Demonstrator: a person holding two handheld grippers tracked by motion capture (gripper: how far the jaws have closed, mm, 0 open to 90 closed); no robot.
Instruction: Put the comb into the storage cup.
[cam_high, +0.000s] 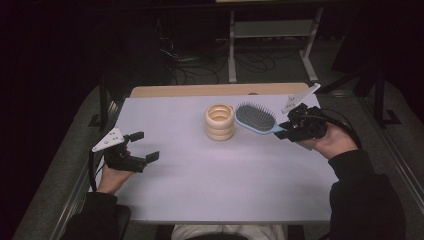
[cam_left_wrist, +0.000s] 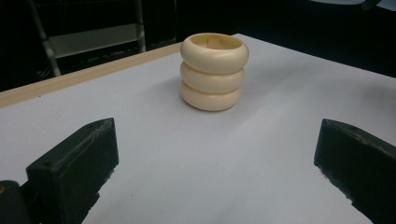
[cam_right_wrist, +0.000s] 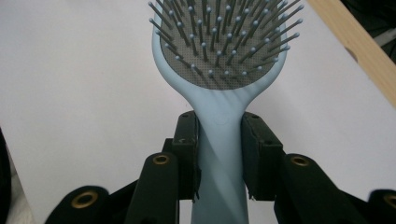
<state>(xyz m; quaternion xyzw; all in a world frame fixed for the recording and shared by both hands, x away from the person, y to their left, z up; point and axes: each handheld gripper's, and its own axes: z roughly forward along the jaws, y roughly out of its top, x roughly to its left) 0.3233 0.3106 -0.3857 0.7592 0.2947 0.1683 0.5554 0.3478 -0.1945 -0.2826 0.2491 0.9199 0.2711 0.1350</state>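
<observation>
One overhead camera, two riding low on the grippers.

The high view looks forward and down over the whole table. The left gripper view skims the surface toward its far edge, sharing the ringed cup; the right gripper view looks closely down its jaws.

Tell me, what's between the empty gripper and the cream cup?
Nothing: only bare white table lies between the open left gripper and the cream cup, as the left gripper view shows.

White table top with wooden far edge, metal shelf frame and cables on the floor beyond
</observation>
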